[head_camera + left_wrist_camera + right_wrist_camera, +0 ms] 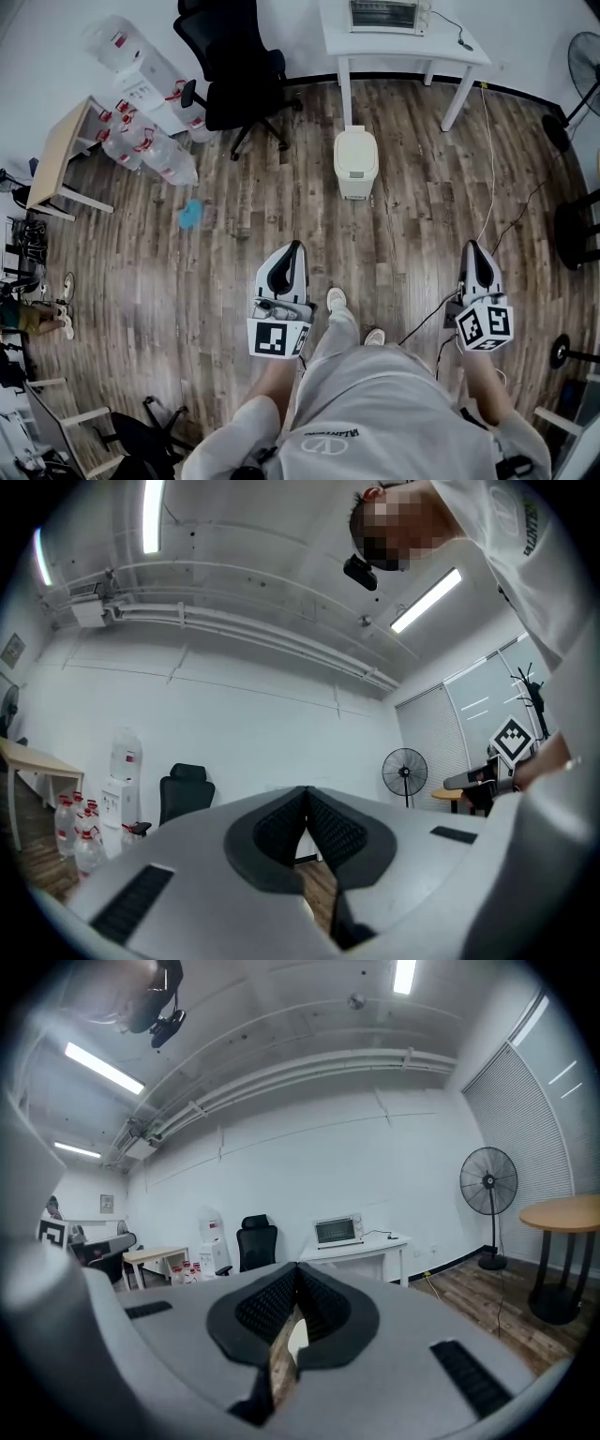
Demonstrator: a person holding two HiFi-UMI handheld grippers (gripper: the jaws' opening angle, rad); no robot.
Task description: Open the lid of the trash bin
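While the person (375, 412) stands on the wood floor (187, 281), the cream trash bin (356, 164) sits on that floor ahead of both hands, just in front of the white surface (403, 42) that carries a toaster oven (382, 14); its lid (356, 148) lies down, closed. Left tongs (296, 246) and right tongs (472, 246) are held low, well apart from the bin, pointing toward it. Each gripper view shows its ribbed pads pressed together at the tips, clenched on nothing. A black office chair (234, 66) stands left of the bin
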